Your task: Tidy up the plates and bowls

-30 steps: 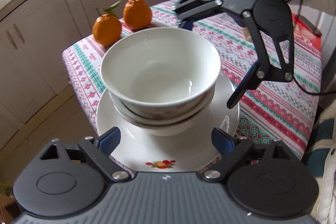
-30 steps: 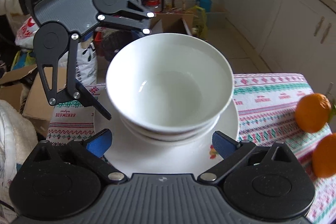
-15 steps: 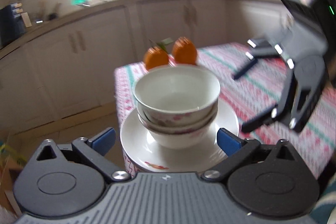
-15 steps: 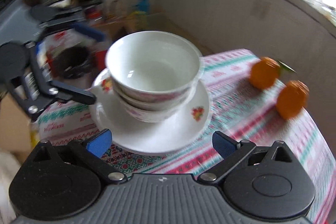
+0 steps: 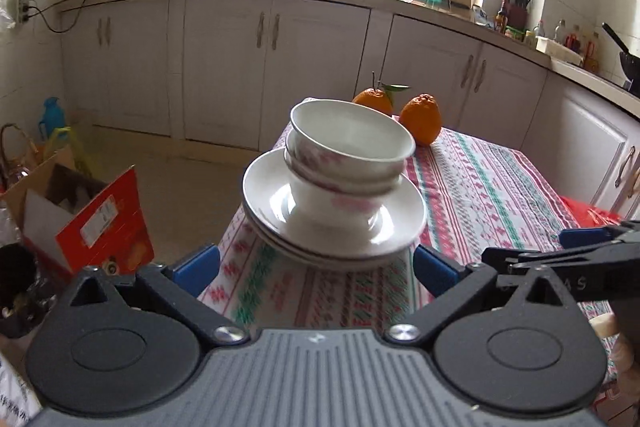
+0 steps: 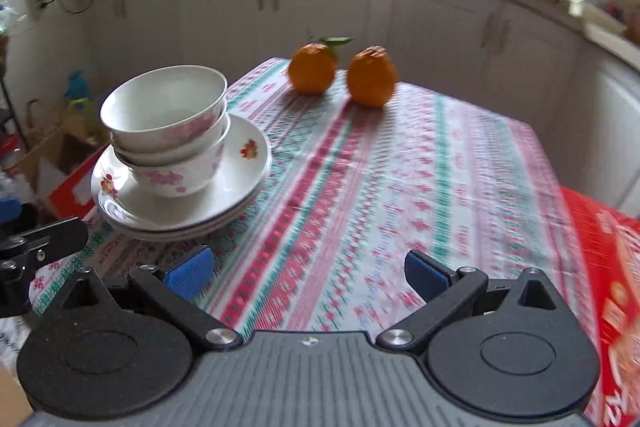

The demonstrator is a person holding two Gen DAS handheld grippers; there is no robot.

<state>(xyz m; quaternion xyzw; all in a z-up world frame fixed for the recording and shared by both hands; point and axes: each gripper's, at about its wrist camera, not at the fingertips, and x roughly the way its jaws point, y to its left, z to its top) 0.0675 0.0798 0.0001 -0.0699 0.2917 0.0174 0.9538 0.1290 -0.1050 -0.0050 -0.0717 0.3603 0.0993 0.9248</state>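
On the near left corner of the surface (image 6: 400,163), which is covered with a red, green and white patterned cloth, sits the stack: two white glazed ceramic bowls with pink floral print (image 6: 168,131) nested one in the other, resting on white glazed ceramic plates with small fruit decals (image 6: 240,171); at least two plate rims show, piled flush. Stack overhangs or sits very close to the surface edge in the left wrist view; exact margin cannot be told. Two round orange citrus fruits (image 6: 340,75), one with a leaf, stand well apart from the stack at the far edge. Left tool (image 5: 316,267): blue-padded jaws spread wide, nothing between them, stack just ahead of the pads and not touched. Right tool (image 6: 306,273): jaws likewise apart and empty, pointing at bare cloth to the right of the stack. Judgement: stacking looks complete. Handling notes: glazed ceramic is stiff, fairly heavy as a pile, slippery and chip-prone; the nested bowls can slide on the plate glaze if tilted. Best hold would be the plate rims (image 5: 336,251) from opposite sides, one tool each, kept level; a single bowl is better pinched across its rim wall. Risk: nudging the stack toward the near edge.
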